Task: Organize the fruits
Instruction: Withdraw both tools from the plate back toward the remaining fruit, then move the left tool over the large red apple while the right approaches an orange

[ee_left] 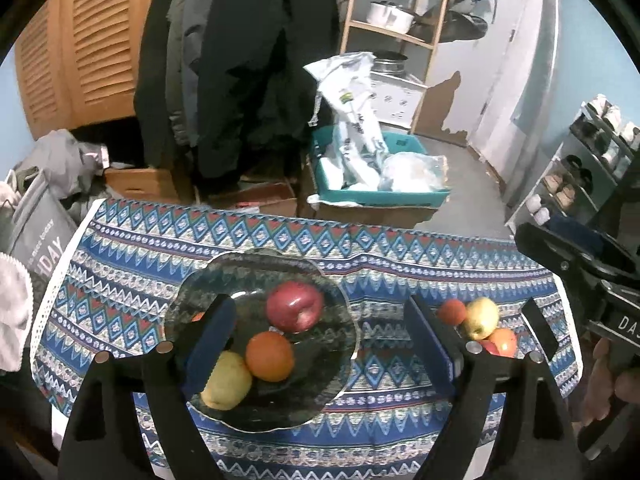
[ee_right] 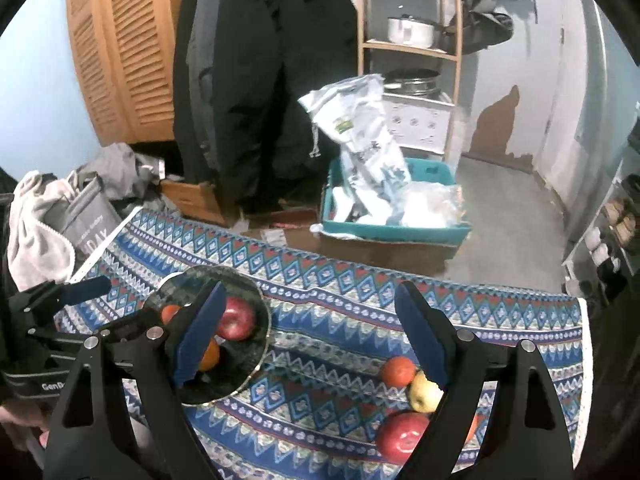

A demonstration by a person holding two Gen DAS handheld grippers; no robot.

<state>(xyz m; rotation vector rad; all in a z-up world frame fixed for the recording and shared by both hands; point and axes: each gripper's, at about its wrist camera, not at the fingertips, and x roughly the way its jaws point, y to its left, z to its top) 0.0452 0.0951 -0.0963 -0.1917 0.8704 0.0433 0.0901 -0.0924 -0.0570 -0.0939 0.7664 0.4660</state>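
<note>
I have both sets of fingers spread wide and empty above the table. My right gripper (ee_right: 312, 344) tilts down; the loose fruit pile (ee_right: 412, 404) lies low by its right-hand finger, nearer this hand. My left gripper (ee_left: 320, 344) hangs over the glass plate (ee_left: 344, 320) holding fruit.

teal crate (ee_left: 400, 196) | dark coats (ee_left: 248, 60) | wooden shelf (ee_right: 412, 48) | metal pot (ee_right: 410, 32)

Both my wrist cams look down and forward over the patterned tablecloth (ee_left: 132, 280) from fairly close up. Left one's over the glass plate (ee_left: 340, 360), right one's further right, and both catch the plate and the teal crate (ee_right: 396, 232).
</note>
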